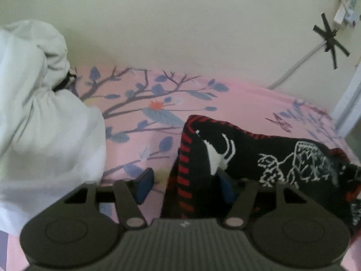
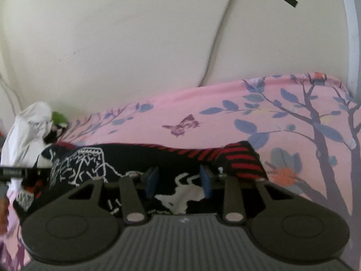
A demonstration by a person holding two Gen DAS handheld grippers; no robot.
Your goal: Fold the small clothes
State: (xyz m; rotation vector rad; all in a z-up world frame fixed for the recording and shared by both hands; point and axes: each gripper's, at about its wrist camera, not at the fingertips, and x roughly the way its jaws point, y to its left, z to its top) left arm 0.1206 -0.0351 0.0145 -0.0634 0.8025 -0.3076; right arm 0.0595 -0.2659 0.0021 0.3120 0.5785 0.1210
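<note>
A small black knit garment (image 1: 259, 155) with red striped trim and white stitched figures lies on the pink floral sheet (image 1: 158, 122). My left gripper (image 1: 185, 185) is open at the garment's left striped edge; its left blue pad (image 1: 145, 184) is over the sheet, its right pad is partly hidden by the cloth. In the right wrist view the same garment (image 2: 140, 158) lies across the front. My right gripper (image 2: 179, 180) is open, its blue pads straddling the cloth near the red striped corner (image 2: 243, 160).
A heap of white clothes (image 1: 40, 117) lies at the left of the sheet, also far left in the right wrist view (image 2: 27, 135) with something green behind. A cream wall (image 1: 180, 27) with a taped cable (image 1: 329, 38) backs the bed.
</note>
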